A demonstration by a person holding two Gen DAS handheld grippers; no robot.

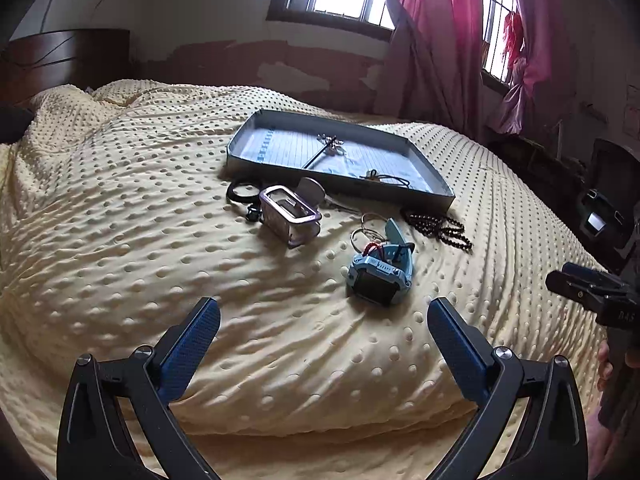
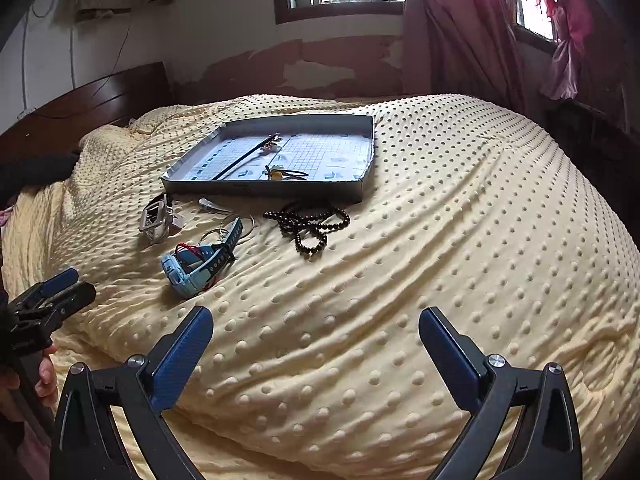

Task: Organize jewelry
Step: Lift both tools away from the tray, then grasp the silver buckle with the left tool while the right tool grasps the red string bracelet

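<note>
A shallow grey box lid (image 1: 436,196) (image 2: 366,188) lies on the yellow dotted bedspread and holds a black hair stick (image 1: 320,154) (image 2: 246,158) and a small pendant on a cord (image 1: 374,176) (image 2: 278,174). In front of it lie a blue watch (image 1: 378,274) (image 2: 192,270), a dark bead necklace (image 1: 440,228) (image 2: 308,224), thin hoop rings (image 1: 366,232) (image 2: 240,224) and a purple-rimmed watch case (image 1: 290,216) (image 2: 156,220). My left gripper (image 1: 324,320) is open, short of the blue watch. My right gripper (image 2: 316,328) is open over bare bedspread.
The bedspread (image 1: 120,220) (image 2: 480,240) covers the whole bed, with a dark wooden headboard (image 1: 64,60) (image 2: 92,100) at the far left. Pink curtains (image 1: 440,40) (image 2: 480,20) hang at the windows on the right. A person's hand (image 2: 44,380) holds the left gripper's handle.
</note>
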